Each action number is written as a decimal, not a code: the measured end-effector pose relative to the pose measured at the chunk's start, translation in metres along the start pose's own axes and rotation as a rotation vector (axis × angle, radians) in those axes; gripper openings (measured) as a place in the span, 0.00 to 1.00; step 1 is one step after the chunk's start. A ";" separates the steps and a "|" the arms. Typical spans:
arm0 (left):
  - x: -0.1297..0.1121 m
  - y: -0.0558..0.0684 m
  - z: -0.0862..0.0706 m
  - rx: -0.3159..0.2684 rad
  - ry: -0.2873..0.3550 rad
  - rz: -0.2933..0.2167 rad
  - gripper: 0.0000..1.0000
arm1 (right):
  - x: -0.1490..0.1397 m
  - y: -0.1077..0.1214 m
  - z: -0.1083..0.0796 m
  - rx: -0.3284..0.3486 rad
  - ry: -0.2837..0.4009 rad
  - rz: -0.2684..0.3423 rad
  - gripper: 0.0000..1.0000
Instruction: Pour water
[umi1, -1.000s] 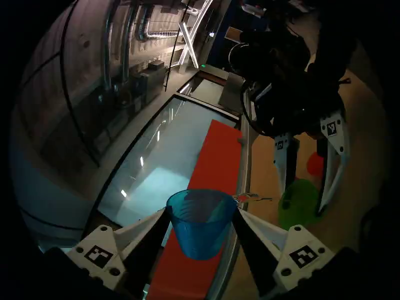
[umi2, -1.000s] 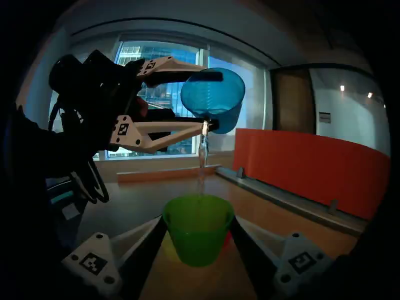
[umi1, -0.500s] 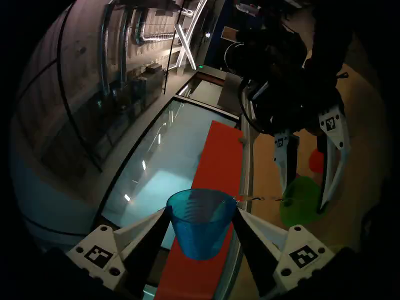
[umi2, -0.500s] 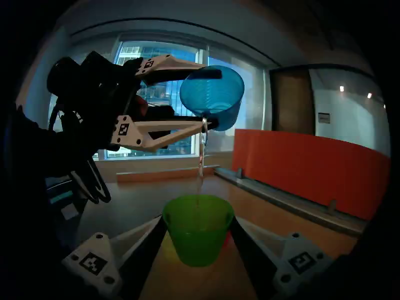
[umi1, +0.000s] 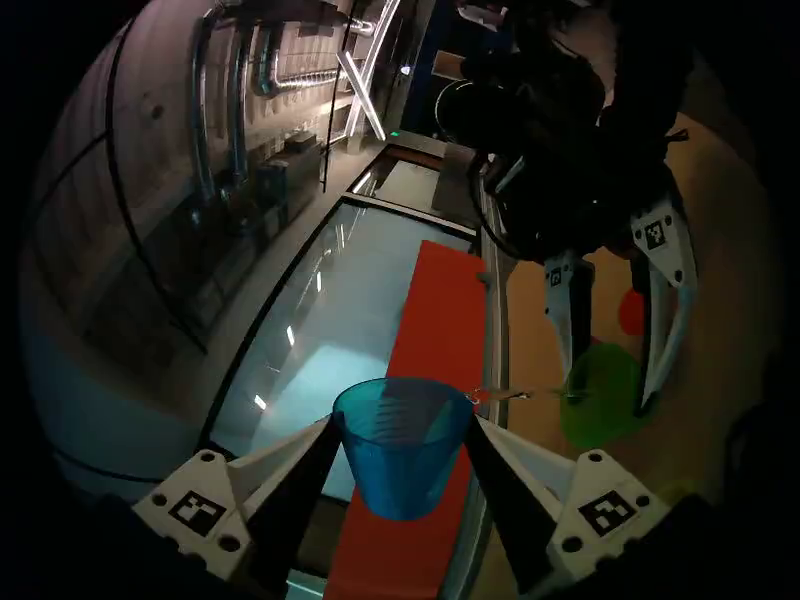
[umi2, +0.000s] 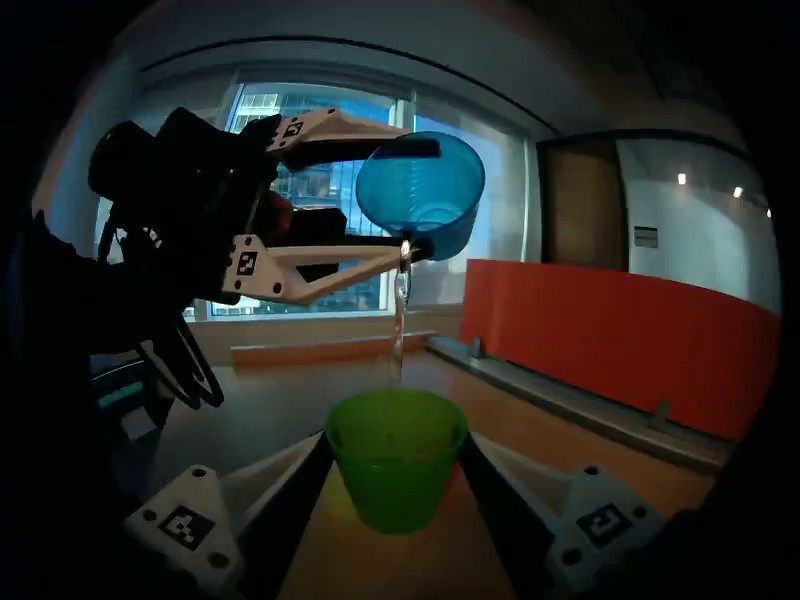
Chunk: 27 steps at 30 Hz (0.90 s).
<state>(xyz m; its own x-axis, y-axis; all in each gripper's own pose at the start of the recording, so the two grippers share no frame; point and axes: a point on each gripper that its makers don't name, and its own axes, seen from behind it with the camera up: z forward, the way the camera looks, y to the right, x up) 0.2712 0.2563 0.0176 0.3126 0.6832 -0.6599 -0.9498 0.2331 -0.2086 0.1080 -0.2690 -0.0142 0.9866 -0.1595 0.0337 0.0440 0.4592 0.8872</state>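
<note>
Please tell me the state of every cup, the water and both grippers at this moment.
blue cup: tipped over, water running from its rim.
water stream: thin, falling into the green cup.
green cup: upright, mouth open under the stream.
left gripper: shut on the blue cup.
right gripper: shut on the green cup.

Left gripper (umi1: 403, 428): closed on the blue cup (umi1: 400, 485), both fingers pressing its sides.
Left pose: raised and rolled sideways (one finger above the other in the right gripper view).
Right gripper (umi2: 397, 440): closed on the green cup (umi2: 397, 495), fingers side by side.
Right pose: lower, beneath the left.
</note>
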 end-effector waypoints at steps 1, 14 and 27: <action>0.000 0.000 0.000 0.000 0.001 0.002 0.86 | 0.000 0.000 0.000 0.000 0.000 0.000 0.89; 0.001 -0.004 0.000 0.007 0.001 0.043 0.86 | 0.001 0.000 -0.002 -0.005 0.003 -0.004 0.89; 0.002 -0.002 -0.001 0.004 0.000 0.075 0.86 | 0.001 -0.001 -0.004 -0.008 0.005 -0.008 0.90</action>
<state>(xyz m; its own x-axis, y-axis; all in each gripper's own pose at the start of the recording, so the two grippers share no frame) 0.2733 0.2563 0.0156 0.2405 0.6991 -0.6733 -0.9705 0.1839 -0.1557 0.1099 -0.2663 -0.0162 0.9870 -0.1586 0.0245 0.0527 0.4646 0.8840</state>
